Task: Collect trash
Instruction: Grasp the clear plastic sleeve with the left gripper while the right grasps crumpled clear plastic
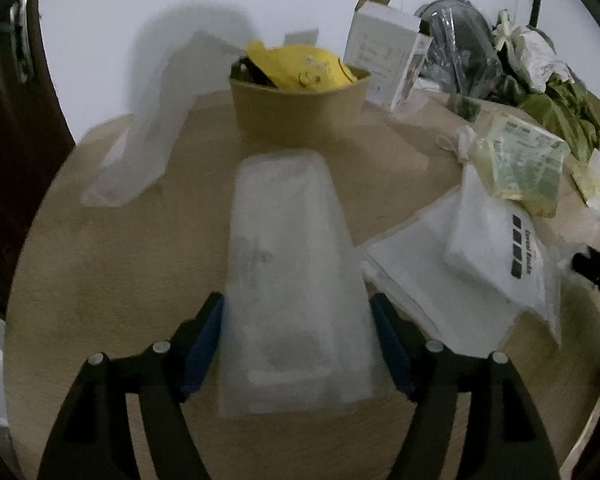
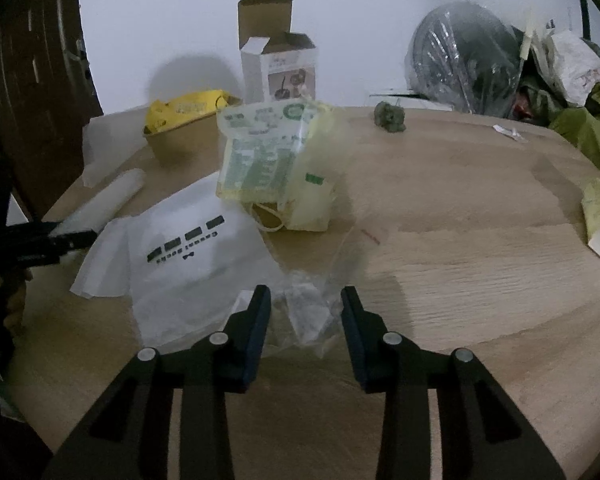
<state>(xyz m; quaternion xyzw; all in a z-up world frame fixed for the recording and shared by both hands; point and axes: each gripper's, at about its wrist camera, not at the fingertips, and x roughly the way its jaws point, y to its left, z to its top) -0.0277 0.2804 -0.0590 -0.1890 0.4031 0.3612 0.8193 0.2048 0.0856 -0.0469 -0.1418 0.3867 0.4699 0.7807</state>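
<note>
A long translucent plastic package (image 1: 288, 248) lies on the round wooden table (image 1: 100, 272), its near end between the jaws of my left gripper (image 1: 298, 312). The blue pads (image 1: 208, 340) flank its sides closely; I see no squeeze. From the right wrist view, the left gripper (image 2: 74, 240) sits at that package's (image 2: 112, 196) end. My right gripper (image 2: 306, 300) stands over a crumpled clear plastic wrap (image 2: 308, 312), which lies between its fingers with a gap on the left side. A white bag with black print (image 2: 188, 256) lies just to the left.
At the back stand a brown paper bowl (image 1: 300, 108) holding a yellow wrapper, a white carton (image 2: 280, 68) and a plastic-wrapped fan (image 2: 460, 64). A yellow-green printed bag (image 2: 268, 152) lies mid-table. A translucent sheet (image 1: 148, 120) leans at the left. Green cloth (image 2: 592, 128) fills the right.
</note>
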